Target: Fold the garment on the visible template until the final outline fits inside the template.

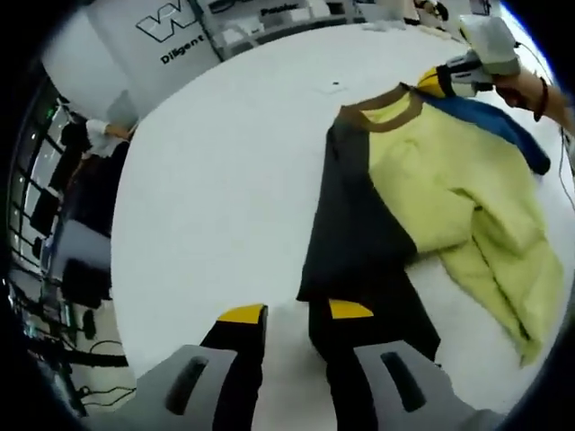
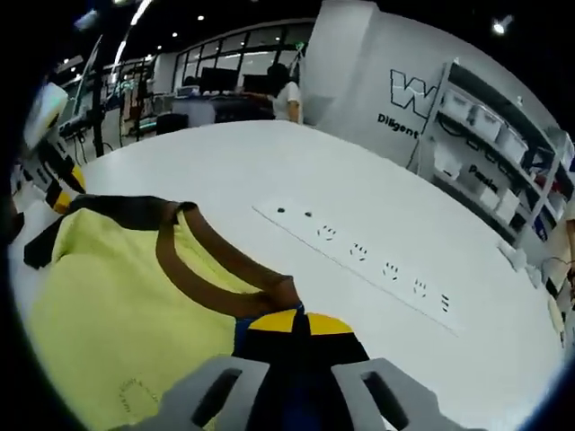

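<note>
One garment (image 1: 431,189), one power strip (image 2: 359,251), two grippers (image 1: 296,314).

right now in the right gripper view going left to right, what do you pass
other gripper at the left edge → yellow garment → its brown collar → right gripper shut on the collar → white power strip on the white table → shelving at the far right
</note>
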`<state>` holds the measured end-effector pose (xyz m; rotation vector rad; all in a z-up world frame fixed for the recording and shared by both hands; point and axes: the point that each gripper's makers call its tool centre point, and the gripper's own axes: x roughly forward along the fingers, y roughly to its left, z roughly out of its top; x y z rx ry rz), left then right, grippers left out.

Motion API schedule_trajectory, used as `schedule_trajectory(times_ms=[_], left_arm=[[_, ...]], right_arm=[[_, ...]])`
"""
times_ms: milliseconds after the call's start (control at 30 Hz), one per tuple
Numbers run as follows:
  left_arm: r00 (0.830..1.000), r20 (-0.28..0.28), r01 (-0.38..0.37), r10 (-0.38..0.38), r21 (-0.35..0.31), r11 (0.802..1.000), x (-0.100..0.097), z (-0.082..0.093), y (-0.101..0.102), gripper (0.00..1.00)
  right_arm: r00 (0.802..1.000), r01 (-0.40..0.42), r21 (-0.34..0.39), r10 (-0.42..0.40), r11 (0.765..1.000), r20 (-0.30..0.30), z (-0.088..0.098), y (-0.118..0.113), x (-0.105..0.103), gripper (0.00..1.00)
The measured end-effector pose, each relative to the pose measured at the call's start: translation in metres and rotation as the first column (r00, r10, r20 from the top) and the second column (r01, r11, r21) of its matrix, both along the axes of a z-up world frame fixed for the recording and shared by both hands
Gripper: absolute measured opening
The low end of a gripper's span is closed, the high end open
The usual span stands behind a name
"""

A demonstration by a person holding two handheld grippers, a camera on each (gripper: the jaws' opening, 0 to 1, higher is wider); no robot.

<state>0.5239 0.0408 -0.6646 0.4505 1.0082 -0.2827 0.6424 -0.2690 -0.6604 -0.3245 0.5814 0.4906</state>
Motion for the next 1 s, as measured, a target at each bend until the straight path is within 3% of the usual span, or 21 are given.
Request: schedule_trajectory(times_ms=[100, 233, 333, 400, 533, 667, 1000], left_arm=[[0.999, 0.013, -0.047, 0.048, -0.065, 0.997, -0.004, 0.006, -0.001, 0.38], [0.996, 0.034, -0.075, 0.081, -0.146, 0.986, -0.014, 0.016, -0.009, 0.48], [0.993, 0.063, -0.079, 0.099, -0.265, 0.961, -0.018, 0.022, -0.028, 0.65], [0.993, 0.064, -0.079, 0.100, -0.280, 0.957, -0.024, 0.023, -0.034, 0.71], [0.994, 0.077, -0.060, 0.083, -0.266, 0.962, -0.037, 0.023, -0.042, 0.71], [0.995, 0.067, -0.047, 0.073, -0.327, 0.944, -0.053, 0.026, -0.058, 0.71], [0.996, 0.090, 0.013, 0.018, -0.328, 0.945, -0.074, 0.033, -0.072, 0.71]], right_arm=[[0.999, 0.036, 0.050, -0.035, 0.998, -0.020, 0.005, -0.003, -0.003, 0.13], [0.994, 0.079, 0.189, -0.063, 0.979, -0.093, 0.011, 0.005, -0.017, 0.34], [0.994, 0.076, 0.224, -0.056, 0.972, -0.094, 0.016, 0.007, -0.027, 0.49], [0.993, 0.077, 0.228, -0.055, 0.971, -0.102, 0.017, 0.006, -0.035, 0.51], [0.994, 0.057, 0.224, -0.035, 0.973, -0.104, 0.021, 0.006, -0.055, 0.52], [0.994, 0.032, 0.244, -0.004, 0.969, -0.111, 0.027, 0.010, -0.073, 0.59], [0.988, -0.051, 0.246, 0.084, 0.968, -0.128, 0.037, 0.020, -0.126, 0.66]])
